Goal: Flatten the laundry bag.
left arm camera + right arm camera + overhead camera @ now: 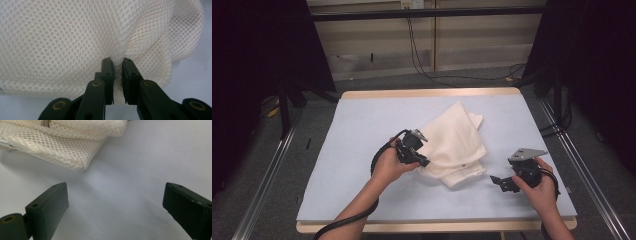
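A cream-white mesh fabric bag [457,145], folded over on itself into a rumpled, roughly diamond-shaped bundle, lies on the pale grey-blue mat of the counter [362,130], a little right of the middle. Its weave of small round holes shows plainly in the left gripper view [62,37], where the cloth bulges into a soft fold above the jaws. A small dark dot, perhaps a snap or eyelet, sits near the bundle's near edge; what it is cannot be told.

The left claw [424,161] meets the bag at its near left edge. In the left gripper view, the left claw [118,75] has its two black jaws drawn close together with a pinched ridge of mesh between them, so it is clamped on the fabric. The person's left hand [388,165] grips the claw body, and a black cable loops from it back along the forearm.

The right claw [496,180] rests low over the bare mat, near the bag's near right corner but apart from it. In the right gripper view, the right claw [115,205] has its jaws spread wide, with only the mat between them and the bag's folded corner [75,160] lying beyond. The right hand [539,190] holds it, a grey three-cornered plate on top.

The counter has a light wooden rim, and grey floor with black cables lies beyond it.
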Demonstrator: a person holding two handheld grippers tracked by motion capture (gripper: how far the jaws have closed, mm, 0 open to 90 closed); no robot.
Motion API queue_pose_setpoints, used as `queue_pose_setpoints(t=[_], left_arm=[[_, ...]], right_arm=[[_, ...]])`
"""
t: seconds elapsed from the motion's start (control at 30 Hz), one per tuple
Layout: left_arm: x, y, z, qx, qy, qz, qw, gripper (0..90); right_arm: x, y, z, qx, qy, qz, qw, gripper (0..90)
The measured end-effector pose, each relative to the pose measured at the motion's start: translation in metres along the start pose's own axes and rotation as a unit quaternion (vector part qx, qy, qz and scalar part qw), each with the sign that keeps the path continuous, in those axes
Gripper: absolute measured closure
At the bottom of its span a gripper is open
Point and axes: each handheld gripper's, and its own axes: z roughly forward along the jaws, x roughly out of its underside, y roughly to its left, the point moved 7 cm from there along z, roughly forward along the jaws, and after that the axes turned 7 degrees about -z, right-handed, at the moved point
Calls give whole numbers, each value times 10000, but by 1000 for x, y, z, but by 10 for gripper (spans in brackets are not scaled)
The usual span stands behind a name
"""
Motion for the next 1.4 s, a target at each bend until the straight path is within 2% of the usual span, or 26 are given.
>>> queue_pose_setpoints(t=[0.2, 0.23, 0.3, 0.33, 0.4, 0.47, 0.5, 0.57, 0.63, 0.73, 0.77, 1.0, 1.07, 1.13, 1.2, 1.23, 1.3, 1.33, 1.4], left_arm=[[-8, 6, -14, 138, -153, -278, 9994, 827], [-9, 7, -17, 136, -203, -379, 9990, 829], [-12, 10, -23, 139, -182, -442, 9988, 834], [-14, 12, -27, 104, -260, -533, 9982, 834], [-17, 18, -35, 119, -300, -538, 9980, 834], [-19, 22, -41, 125, -374, -739, 9965, 835], [-20, 26, -44, 134, -394, -740, 9964, 836], [-22, 32, -49, 127, -457, -887, 9949, 836], [-22, 39, -54, 61, -475, -950, 9943, 836], [-22, 52, -60, 37, -579, -1097, 9923, 835], [-21, 56, -62, -49, -614, -1144, 9915, 834], [-17, 84, -71, -186, -831, -1540, 9844, 831], [-16, 92, -73, -251, -805, -1598, 9835, 831], [-16, 101, -74, -333, -929, -1792, 9788, 827], [-16, 109, -76, -383, -956, -1912, 9761, 826], [-16, 113, -76, -406, -972, -1952, 9751, 826], [-15, 122, -78, -465, -936, -1980, 9746, 825], [-15, 126, -78, -496, -990, -2051, 9724, 824], [-14, 134, -77, -539, -973, -2140, 9705, 824]], right_arm=[[0, 0, 1, -10, 1, -37, 10000, 61], [0, 0, 1, -8, 23, -6, 10000, 61], [0, 0, 1, -7, 19, -4, 10000, 61], [0, 0, 0, -2, 21, -7, 10000, 61], [0, 0, 1, -16, 2, -27, 10000, 61], [0, 0, 1, -17, 22, -17, 10000, 61], [0, 1, 2, -27, 19, -28, 10000, 61], [0, 1, 2, -55, 7, -50, 10000, 61], [0, 1, 2, -41, -2, -99, 9999, 61], [0, 2, 3, -54, 14, -54, 10000, 61], [0, 2, 3, -65, 8, -73, 10000, 61], [1, 1, 4, -95, 22, -43, 9999, 61], [1, 2, 4, -92, 39, -39, 9999, 61], [1, 2, 4, -89, 55, -38, 9999, 61], [1, 1, 4, -87, 57, -31, 9999, 61], [1, 2, 4, -95, 56, -28, 9999, 61], [1, 1, 5, -112, 44, -32, 9999, 61], [2, 1, 5, -107, 54, -40, 9999, 61], [2, 1, 5, -107, 56, -44, 9999, 61]])
